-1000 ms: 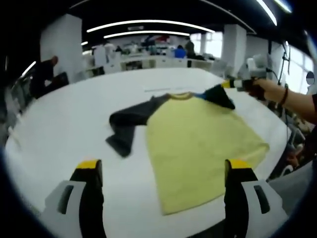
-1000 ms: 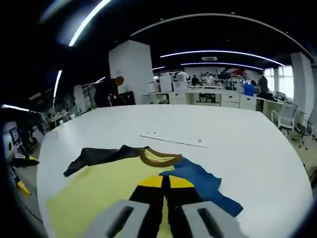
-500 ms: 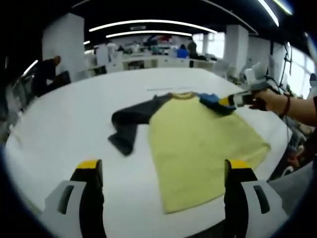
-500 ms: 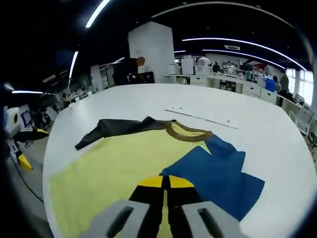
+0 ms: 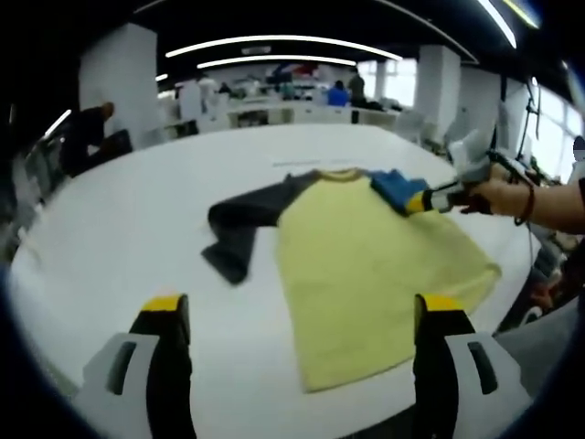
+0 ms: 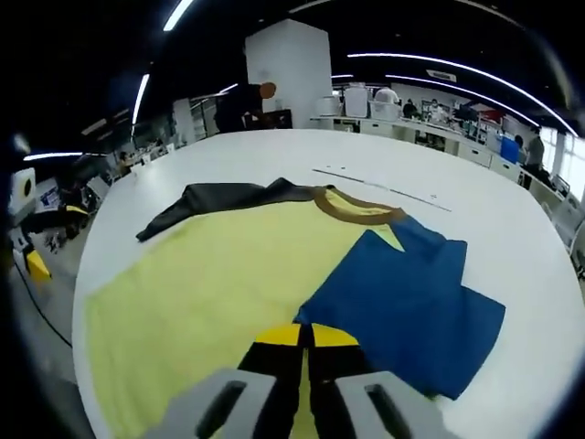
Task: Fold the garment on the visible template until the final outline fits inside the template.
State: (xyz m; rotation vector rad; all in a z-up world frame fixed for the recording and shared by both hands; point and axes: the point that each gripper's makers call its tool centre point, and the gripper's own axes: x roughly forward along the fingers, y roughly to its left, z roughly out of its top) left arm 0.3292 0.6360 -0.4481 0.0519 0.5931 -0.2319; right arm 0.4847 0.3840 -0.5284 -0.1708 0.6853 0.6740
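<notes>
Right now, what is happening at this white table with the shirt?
A person holding a gripper in each hand is folding a shirt that lies flat on a white table. The right gripper is shut on the corner of the blue sleeve, which lies folded in over the yellow body. The left gripper hangs open above the near table edge and holds nothing. The dark sleeve lies spread out to the side, not yet folded.

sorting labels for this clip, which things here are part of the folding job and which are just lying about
Part of the job:
- shirt, yellow body
- blue sleeve, pinched in the right gripper
- dark sleeve
- left gripper, jaws apart
- table

Just about:
- desks
- chair
</notes>
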